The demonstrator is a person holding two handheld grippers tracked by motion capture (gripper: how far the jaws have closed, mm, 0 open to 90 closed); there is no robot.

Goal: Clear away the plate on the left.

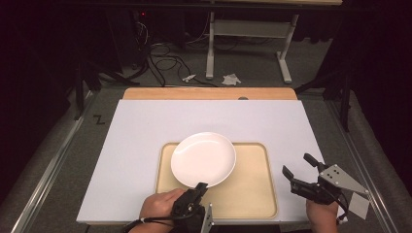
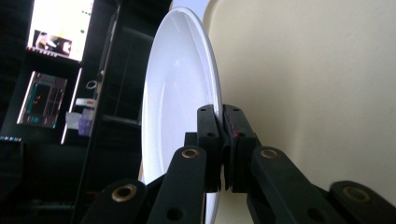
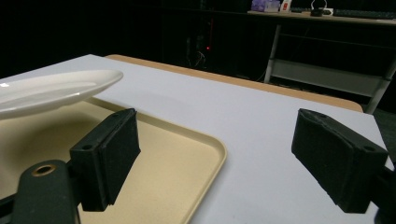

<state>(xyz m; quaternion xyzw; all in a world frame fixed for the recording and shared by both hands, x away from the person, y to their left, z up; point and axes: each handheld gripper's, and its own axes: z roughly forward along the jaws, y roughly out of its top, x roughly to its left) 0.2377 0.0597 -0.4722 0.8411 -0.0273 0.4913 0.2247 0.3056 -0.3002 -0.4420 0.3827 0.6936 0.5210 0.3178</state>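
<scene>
- The left gripper (image 1: 200,186) is clamped on the near rim of the white plate (image 1: 203,158), jaws pinched tight.
- The plate sits over the left half of the tan tray (image 1: 252,189), overhanging its far-left edge.
- The right gripper (image 1: 297,168), jaws wide apart and holding nothing, hovers just right of the tray, farther from the plate.

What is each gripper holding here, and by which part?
The left gripper pinches the white plate by its near rim, above the tray. The right gripper is open, holding nothing.
</scene>
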